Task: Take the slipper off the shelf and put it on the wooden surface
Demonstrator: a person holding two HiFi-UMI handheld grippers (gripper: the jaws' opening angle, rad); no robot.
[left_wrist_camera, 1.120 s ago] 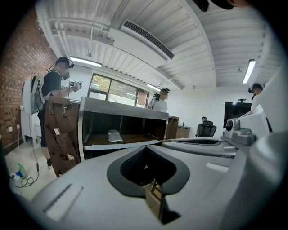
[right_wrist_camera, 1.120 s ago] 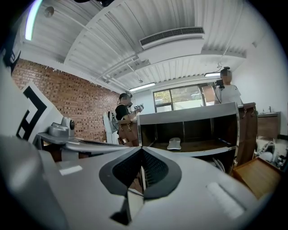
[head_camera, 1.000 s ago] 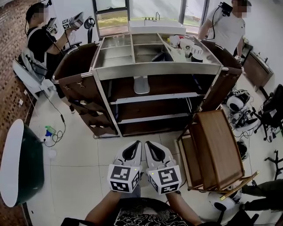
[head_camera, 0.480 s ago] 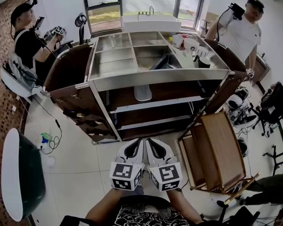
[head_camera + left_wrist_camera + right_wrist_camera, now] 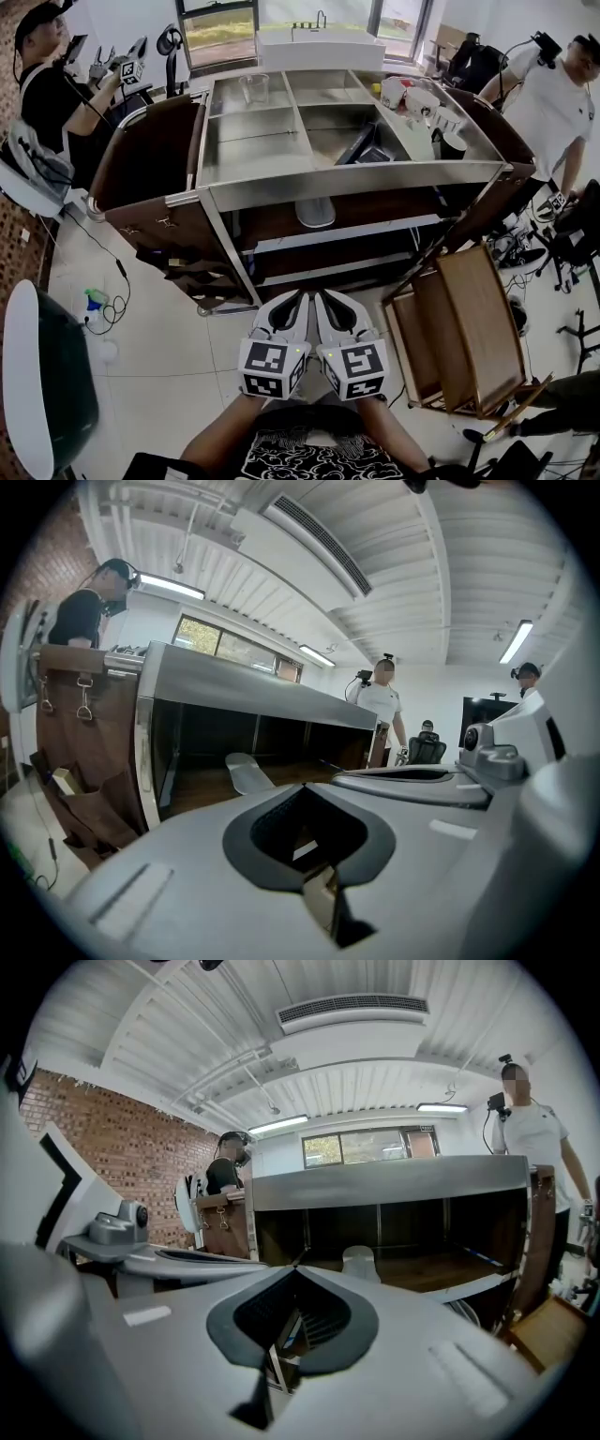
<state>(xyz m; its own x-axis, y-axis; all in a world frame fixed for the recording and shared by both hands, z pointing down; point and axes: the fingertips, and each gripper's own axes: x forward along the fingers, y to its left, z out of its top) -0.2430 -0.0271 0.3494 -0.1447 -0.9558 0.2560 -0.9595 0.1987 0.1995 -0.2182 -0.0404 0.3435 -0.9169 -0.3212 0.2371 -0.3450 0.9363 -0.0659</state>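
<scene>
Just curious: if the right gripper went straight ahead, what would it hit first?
Likely the slipper on the open shelf, or the shelf beside it; nothing stands between. Depth is unclear.

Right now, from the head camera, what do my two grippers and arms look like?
Both the left gripper and right gripper have smooth white shells with a black oval inset, tapering forward. Each carries a cube of black-and-white square markers at its rear. The forearms are bare; the shirt is black with a white swirl pattern.

The slipper (image 5: 316, 214) sits half hidden under the steel top (image 5: 356, 183).
</scene>
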